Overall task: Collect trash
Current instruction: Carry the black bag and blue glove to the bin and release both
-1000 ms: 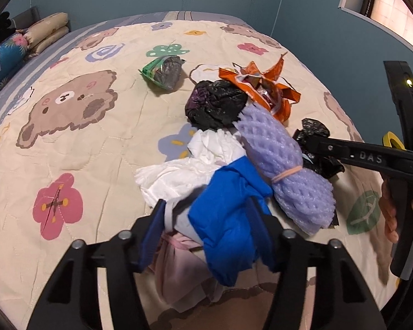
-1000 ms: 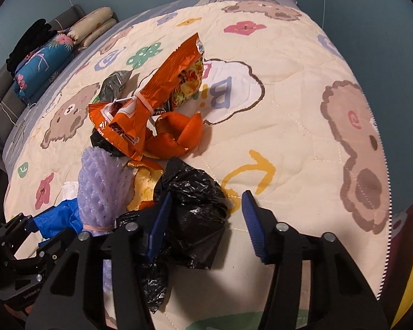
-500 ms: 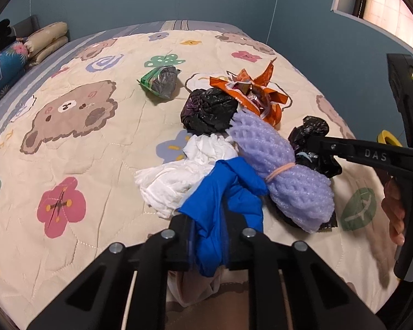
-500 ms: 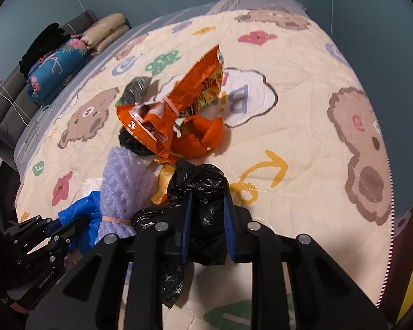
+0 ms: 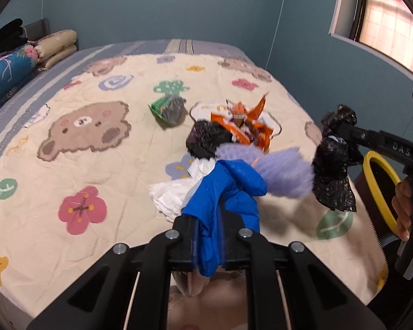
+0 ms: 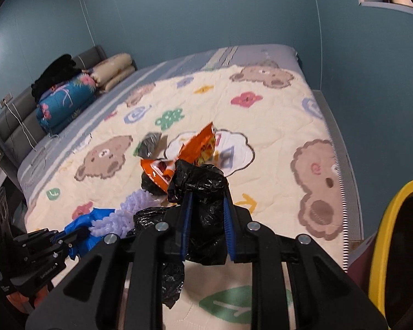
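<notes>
My left gripper (image 5: 209,236) is shut on a blue plastic bag (image 5: 225,192) and holds it above the bed quilt (image 5: 68,165). My right gripper (image 6: 206,228) is shut on a crumpled black plastic bag (image 6: 203,192), lifted off the quilt; it also shows in the left wrist view (image 5: 333,162). On the quilt lie a purple foam net (image 5: 278,173), a white bag (image 5: 173,195), another black bag (image 5: 206,137), an orange snack wrapper (image 5: 245,126) and a green-and-grey wrapper (image 5: 168,107).
A bin with a yellow rim (image 6: 382,247) stands beside the bed at the right; it also shows in the left wrist view (image 5: 380,189). Pillows and a folded blue blanket (image 6: 66,99) lie at the head of the bed. Blue walls surround the bed.
Both grippers closed on their bags and lifted them off the quilt. The purple foam net shifted and blurs as the bags rise.
</notes>
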The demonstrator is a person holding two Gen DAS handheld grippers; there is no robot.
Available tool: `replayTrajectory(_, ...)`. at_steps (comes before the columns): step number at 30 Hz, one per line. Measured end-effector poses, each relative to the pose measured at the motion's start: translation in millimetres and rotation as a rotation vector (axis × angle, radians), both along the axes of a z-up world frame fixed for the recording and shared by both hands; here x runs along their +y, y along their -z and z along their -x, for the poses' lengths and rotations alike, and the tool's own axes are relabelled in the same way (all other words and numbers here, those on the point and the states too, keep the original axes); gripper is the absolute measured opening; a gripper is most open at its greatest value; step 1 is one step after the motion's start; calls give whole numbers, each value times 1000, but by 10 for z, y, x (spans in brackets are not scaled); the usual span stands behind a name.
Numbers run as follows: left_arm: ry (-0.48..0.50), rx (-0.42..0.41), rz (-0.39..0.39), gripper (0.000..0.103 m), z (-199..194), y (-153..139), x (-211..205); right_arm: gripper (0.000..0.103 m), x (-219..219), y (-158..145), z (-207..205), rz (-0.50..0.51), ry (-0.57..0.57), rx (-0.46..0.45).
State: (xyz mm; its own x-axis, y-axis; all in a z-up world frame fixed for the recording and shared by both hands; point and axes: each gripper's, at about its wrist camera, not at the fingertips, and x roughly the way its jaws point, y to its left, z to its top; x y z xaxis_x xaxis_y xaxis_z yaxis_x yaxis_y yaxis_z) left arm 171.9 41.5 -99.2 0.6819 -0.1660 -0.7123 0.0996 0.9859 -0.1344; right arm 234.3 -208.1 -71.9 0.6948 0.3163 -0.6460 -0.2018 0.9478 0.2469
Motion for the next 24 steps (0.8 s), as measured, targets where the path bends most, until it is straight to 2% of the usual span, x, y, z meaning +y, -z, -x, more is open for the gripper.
replayTrajectory(6, -25, -57, -16, 10, 180, -290, 93, 20, -206, -193, 239, -19, 26, -15)
replayTrajectory(13, -42, -107, -11, 10, 305, -559, 102, 20, -487, -362, 590, 9, 62, -44)
replayTrajectory(24, 24, -190, 4, 10, 446, -1016, -335, 20, -1022, -779, 1034, 17, 140, -134)
